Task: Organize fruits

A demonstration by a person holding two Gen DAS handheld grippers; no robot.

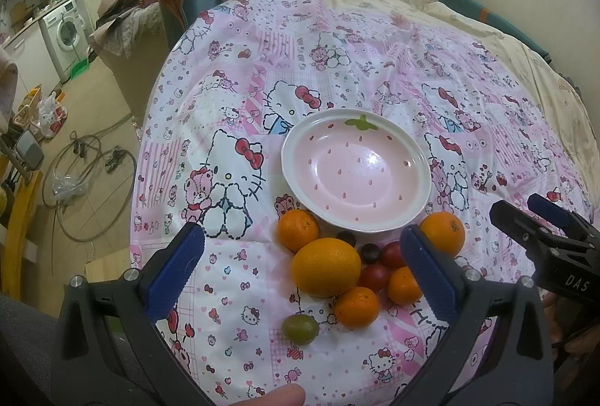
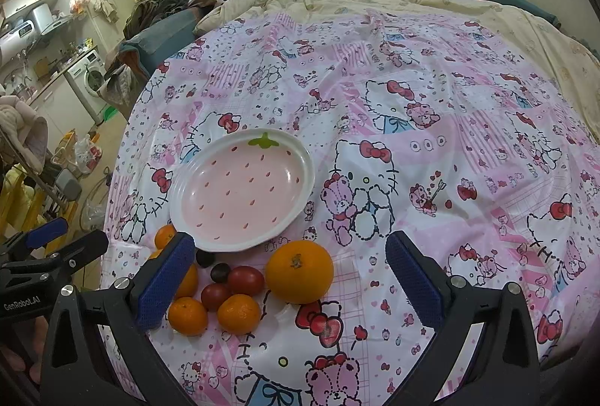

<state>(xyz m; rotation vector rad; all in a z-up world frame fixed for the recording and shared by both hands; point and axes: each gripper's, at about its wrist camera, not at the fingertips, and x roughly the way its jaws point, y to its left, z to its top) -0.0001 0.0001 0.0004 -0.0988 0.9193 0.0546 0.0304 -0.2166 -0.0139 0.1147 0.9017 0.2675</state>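
Two hand-held grippers, left [image 1: 300,274] and right [image 2: 288,278], gape empty over firm, roll-prone oranges [image 2: 299,271]; grip across middles.

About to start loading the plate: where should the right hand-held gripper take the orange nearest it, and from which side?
Grip the orange across its widest middle, coming from above. It sits stem-end up, apart from the red tomato on its left, with bare cloth on its right, so both fingers have room. The right hand-held gripper is open, already wider than the fruit. The plate holds nothing yet.
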